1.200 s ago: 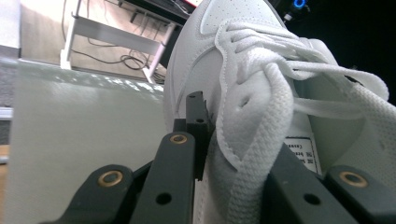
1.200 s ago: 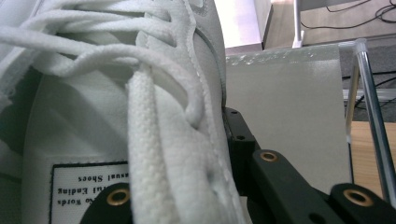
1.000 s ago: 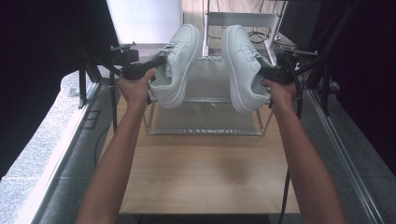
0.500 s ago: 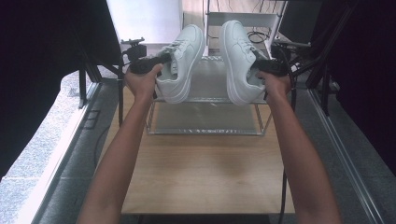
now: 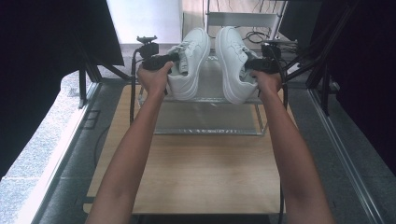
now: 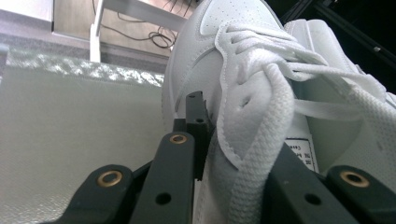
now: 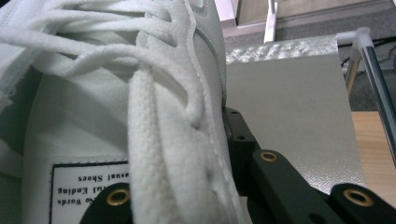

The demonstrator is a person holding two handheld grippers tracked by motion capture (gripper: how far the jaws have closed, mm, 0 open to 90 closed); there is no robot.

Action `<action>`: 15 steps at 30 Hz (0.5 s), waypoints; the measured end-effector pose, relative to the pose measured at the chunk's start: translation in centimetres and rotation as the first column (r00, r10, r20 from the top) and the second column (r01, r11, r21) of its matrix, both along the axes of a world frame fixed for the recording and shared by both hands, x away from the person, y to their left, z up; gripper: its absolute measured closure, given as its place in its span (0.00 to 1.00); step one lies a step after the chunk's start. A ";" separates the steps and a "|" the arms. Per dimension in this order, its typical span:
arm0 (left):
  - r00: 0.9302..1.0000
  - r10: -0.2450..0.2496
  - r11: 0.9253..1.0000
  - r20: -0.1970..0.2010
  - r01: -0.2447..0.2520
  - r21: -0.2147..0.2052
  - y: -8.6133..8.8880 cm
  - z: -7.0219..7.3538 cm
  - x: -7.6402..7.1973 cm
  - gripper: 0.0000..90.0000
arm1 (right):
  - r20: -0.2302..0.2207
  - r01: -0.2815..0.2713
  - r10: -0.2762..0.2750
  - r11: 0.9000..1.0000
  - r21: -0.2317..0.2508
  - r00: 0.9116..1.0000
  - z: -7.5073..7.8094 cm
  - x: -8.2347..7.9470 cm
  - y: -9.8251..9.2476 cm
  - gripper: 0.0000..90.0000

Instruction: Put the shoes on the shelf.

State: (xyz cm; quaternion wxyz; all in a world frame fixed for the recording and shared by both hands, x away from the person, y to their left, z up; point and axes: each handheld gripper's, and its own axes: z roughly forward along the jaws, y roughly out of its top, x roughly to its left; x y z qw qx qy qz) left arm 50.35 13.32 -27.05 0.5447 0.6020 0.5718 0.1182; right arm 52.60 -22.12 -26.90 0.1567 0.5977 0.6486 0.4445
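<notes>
Two white lace-up sneakers hang above a metal shoe rack (image 5: 210,126). My left gripper (image 5: 170,60) is shut on the side wall of the left sneaker (image 5: 189,63), toe pointing away; in the left gripper view its jaws pinch the sneaker's (image 6: 243,93) collar beside the laces. My right gripper (image 5: 252,65) is shut on the right sneaker (image 5: 231,63); in the right gripper view the jaws clamp that sneaker's (image 7: 116,102) side next to the tongue label. The two shoes are side by side, a small gap between them, over the rack's upper shelf.
The rack's silvery mesh shelf (image 6: 70,121) stands at the far end of a wooden table (image 5: 196,172). Behind it are a white frame (image 5: 243,18) and cables on the floor. Dark curtains flank both sides; a rack post (image 7: 378,74) is close at right.
Both grippers have carried the sneakers farther from the person and slightly upward, and the shoes now hang over the rack's upper shelf, closer together.
</notes>
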 end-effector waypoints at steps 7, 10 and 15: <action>1.000 0.008 1.000 -0.019 -0.008 0.010 -1.0 -0.5 0.6 0.93 | -0.017 0.013 -0.014 1.000 -0.019 1.000 -0.5 0.9 0.4 0.95; 0.998 0.025 0.999 -0.049 -0.023 0.028 -1.9 -1.1 1.0 0.92 | -0.017 0.021 -0.022 0.999 -0.034 1.000 -0.8 1.3 1.0 0.94; 0.995 0.036 0.998 -0.090 -0.033 0.045 -2.6 -2.5 1.9 0.87 | -0.020 0.041 -0.043 0.996 -0.079 0.999 -0.9 1.7 2.2 0.89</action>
